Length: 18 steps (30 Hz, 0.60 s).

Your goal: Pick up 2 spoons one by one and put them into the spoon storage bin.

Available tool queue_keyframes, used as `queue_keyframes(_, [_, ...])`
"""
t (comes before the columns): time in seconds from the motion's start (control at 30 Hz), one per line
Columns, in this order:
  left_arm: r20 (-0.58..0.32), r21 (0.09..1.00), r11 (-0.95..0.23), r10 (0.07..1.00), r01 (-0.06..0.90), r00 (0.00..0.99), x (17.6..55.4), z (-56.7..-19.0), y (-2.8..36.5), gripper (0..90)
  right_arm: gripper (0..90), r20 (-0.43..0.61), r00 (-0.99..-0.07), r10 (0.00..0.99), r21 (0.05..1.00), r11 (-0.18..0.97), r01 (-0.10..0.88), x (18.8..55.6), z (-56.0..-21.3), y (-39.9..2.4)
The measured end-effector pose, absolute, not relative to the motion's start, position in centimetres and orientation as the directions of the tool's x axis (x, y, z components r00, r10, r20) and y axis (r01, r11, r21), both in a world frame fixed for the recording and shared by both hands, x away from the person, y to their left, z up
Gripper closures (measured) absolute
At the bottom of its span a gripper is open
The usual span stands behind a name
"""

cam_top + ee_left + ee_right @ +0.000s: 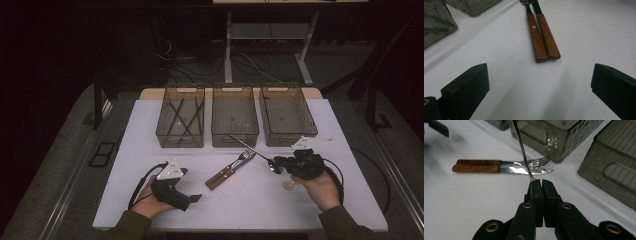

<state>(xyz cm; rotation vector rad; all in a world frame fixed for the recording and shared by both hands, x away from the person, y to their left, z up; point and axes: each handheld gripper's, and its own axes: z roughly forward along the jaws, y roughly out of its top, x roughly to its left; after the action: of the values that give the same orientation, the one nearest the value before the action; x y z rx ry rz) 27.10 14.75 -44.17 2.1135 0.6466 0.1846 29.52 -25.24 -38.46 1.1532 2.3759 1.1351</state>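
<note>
3 smoky see-thru plastic bins in a row at table's far edge: left bin [180, 117] w/ dark sticks [185, 116], middle bin [234, 117], right bin [287, 115]. White tabletop [150, 165]. Cables [250, 62] on floor behind.

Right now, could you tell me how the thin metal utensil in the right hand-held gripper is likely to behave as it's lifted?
The thin shiny metal utensil looks stiff; its stem runs straight. Pinched only near one end by the right hand-held gripper, it may pivot or slip, since the polished stem looks smooth. It probably weighs little, being so slender.
</note>
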Motion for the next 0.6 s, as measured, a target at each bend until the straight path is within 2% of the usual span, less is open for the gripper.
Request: queue_keyframes(0.6, [-0.086,0.798,-0.483,0.502,0.362,0.861,27.1,-44.1,14.8,1.1,88.3,0.065,-0.592,0.803,0.784,0.327,0.529,33.6,-36.1,-24.0])
